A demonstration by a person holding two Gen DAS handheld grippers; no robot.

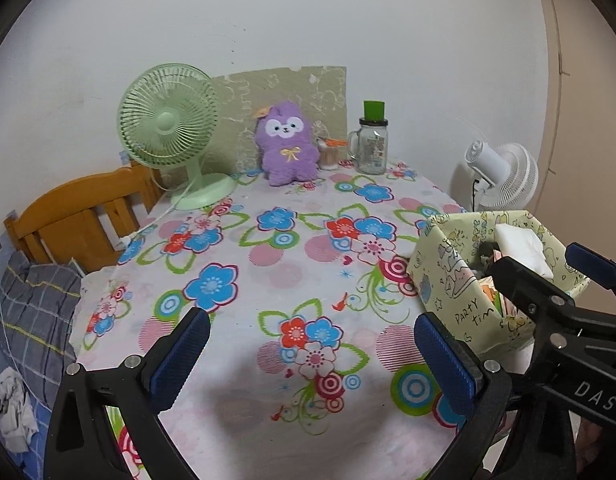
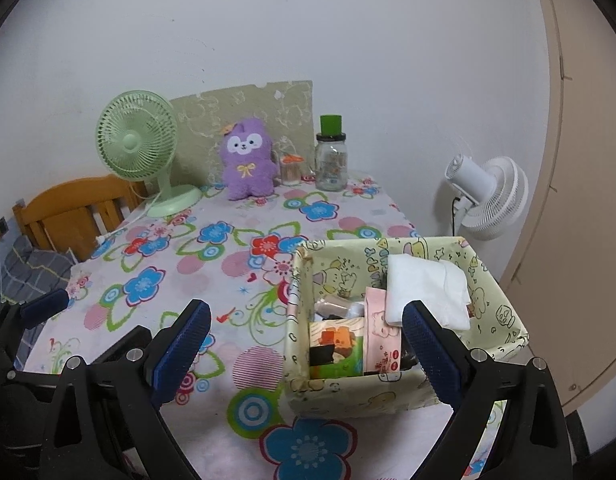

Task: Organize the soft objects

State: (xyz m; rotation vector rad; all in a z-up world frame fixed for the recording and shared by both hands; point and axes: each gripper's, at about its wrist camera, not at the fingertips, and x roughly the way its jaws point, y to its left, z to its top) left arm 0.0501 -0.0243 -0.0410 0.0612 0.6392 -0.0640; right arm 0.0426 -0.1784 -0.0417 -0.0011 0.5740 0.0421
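A purple plush toy (image 1: 285, 144) sits upright at the far edge of the flowered table, against the wall; it also shows in the right wrist view (image 2: 247, 160). A pale yellow cartoon-print box (image 2: 392, 396) stands at the near right and holds tissue packs and a white folded cloth (image 2: 426, 290); the box also shows in the left wrist view (image 1: 452, 284). My left gripper (image 1: 312, 356) is open and empty above the near table. My right gripper (image 2: 305, 344) is open and empty, just in front of the box's near left corner.
A green desk fan (image 1: 167, 128) stands at the far left with its cord trailing over the table edge. A glass jar with a green lid (image 1: 372, 140) and a small cup (image 1: 328, 154) stand beside the plush. A white fan (image 1: 504, 176) is off the right, a wooden chair (image 1: 79, 216) off the left.
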